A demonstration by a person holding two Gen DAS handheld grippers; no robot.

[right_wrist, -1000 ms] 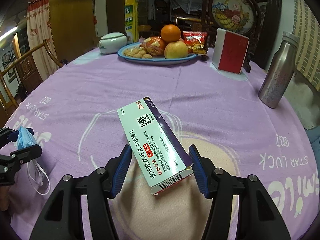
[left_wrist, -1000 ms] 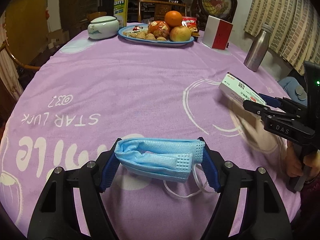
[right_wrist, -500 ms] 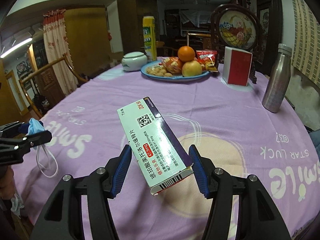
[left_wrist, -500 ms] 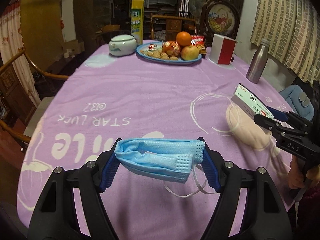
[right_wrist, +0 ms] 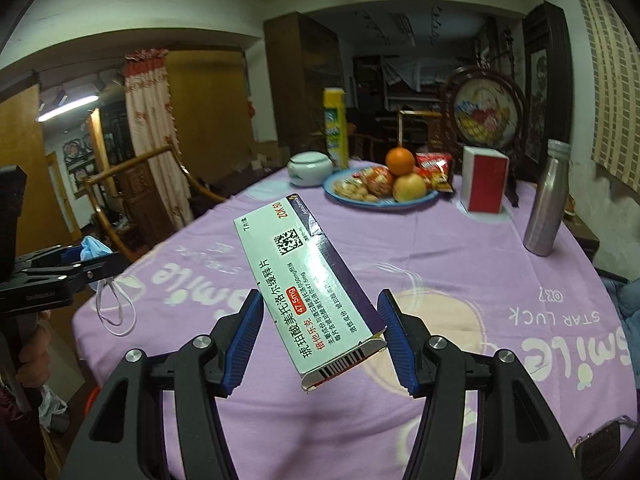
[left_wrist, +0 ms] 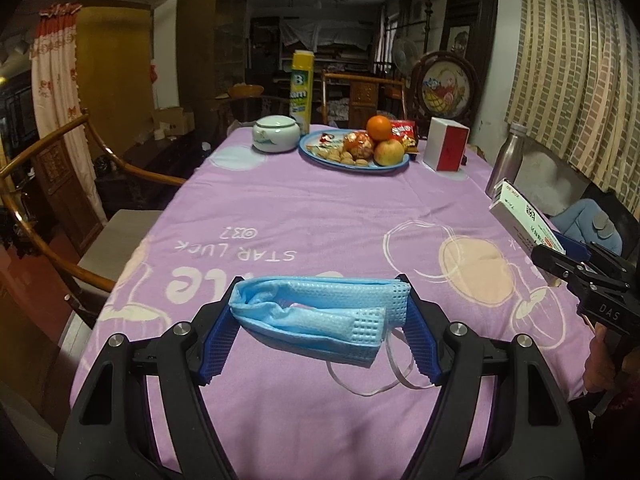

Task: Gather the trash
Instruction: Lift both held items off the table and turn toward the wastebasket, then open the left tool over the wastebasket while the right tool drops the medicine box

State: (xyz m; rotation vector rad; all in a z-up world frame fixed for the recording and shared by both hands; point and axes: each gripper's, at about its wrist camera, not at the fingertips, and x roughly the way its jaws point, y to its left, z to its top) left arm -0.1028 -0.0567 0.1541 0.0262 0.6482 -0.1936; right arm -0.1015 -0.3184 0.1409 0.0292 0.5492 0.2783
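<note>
- Purple printed tablecloth covers the tabletop [left_wrist: 320, 216].
- Left gripper [left_wrist: 320, 332] fingers pinch a crumpled blue face mask [left_wrist: 316, 316], long axis crosswise, above the near edge.
- Right gripper [right_wrist: 320, 340] fingers clamp a white-and-purple cardboard medicine box [right_wrist: 304, 284], long axis pointing up toward the far edge.

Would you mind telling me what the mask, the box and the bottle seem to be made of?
Mask: soft blue nonwoven fabric, judging by its dimpled embossing and limp folds. Box: thin printed cardboard, slightly glossy, with creased edges and an end flap. Bottle: probably brushed stainless steel, a matte silver sheen.
</note>
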